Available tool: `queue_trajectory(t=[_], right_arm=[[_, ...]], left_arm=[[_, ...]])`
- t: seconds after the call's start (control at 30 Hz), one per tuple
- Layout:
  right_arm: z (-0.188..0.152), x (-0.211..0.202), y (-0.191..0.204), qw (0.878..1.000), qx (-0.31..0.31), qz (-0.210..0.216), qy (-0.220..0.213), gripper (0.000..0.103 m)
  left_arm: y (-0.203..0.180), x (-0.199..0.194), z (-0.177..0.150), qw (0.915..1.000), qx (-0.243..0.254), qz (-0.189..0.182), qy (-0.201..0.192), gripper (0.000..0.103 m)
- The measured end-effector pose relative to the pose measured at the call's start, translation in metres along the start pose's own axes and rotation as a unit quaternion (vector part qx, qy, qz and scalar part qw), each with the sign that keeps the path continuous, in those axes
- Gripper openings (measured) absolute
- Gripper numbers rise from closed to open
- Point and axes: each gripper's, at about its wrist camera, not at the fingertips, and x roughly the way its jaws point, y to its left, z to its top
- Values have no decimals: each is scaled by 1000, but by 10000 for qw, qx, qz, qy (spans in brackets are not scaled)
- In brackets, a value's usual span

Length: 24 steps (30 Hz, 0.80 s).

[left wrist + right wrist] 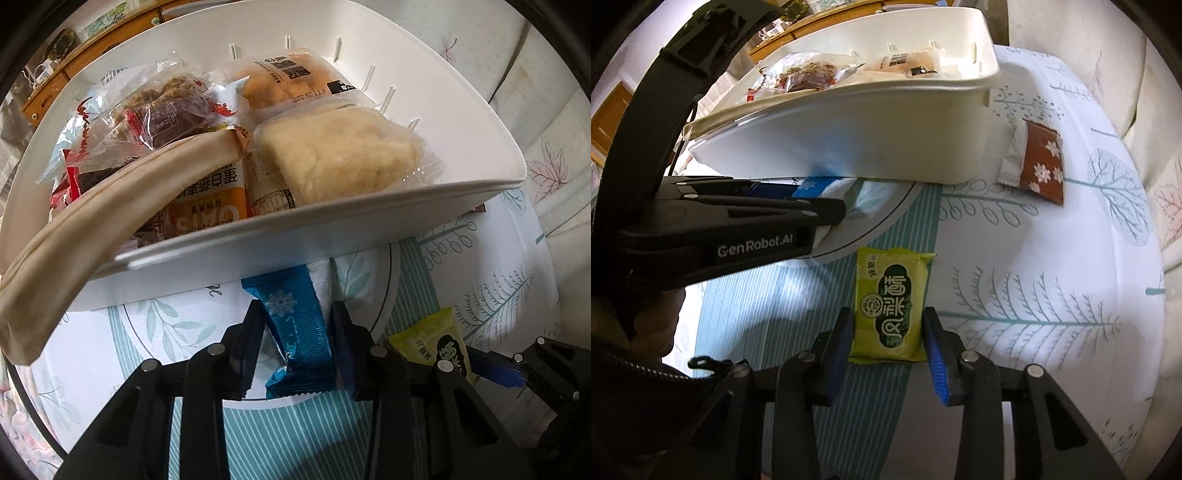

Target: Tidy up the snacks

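Leaf-printed cloth (1052, 280) covers the worktop, with a wooden cabinet (55, 92) behind, so every loose packet lies flat and easy to reach from above.

Your white bin (332, 225) is the biggest thing here and the place the snacks go. It already holds a stack: a pale cake (340, 155), a fried snack pack (288, 81), an orange oat bar (210, 206) and a dark clear-wrapped pack (162, 118), with a beige strap (92, 229) curving over its near rim. They lie loosely on one another, which suggests dropping rather than arranging.

Outside the bin, a brown packet (1039, 162) with white flowers lies just beside its right wall, apparently waiting its turn.

Your left gripper (295, 350) sits low in front of the bin, jaws spread to either side of the blue packet (295, 325). Gaps show on both sides, so it looks framed, not pinched, and whether it rests on the cloth I cannot tell.

Your right gripper (886, 332) brackets the green packet (892, 306), which lies flat on the striped band of cloth. The jaws stand against, or very near, its two long edges; I judge them not yet squeezing it, since the wrapper shows no buckling.

Both packets still need to go into the bin. Take each across its narrow width, so the slick foil is less likely to slip.
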Motion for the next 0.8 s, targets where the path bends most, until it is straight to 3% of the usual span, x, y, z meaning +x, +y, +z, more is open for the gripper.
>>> queue_trajectory(t=[0.3,0.6,0.8], right_arm=[[-7,-2,-14,9980,608,43,172,38],[-19,-8,-22,9916,1271,17,242,37],[-29,-27,11,9890,1469,65,160,37]], left_arm=[[9,-3,-14,9994,134,-218,241,32],[32,-21,-53,9972,243,-625,344,32],[60,-43,-78,9957,382,-786,320,32]])
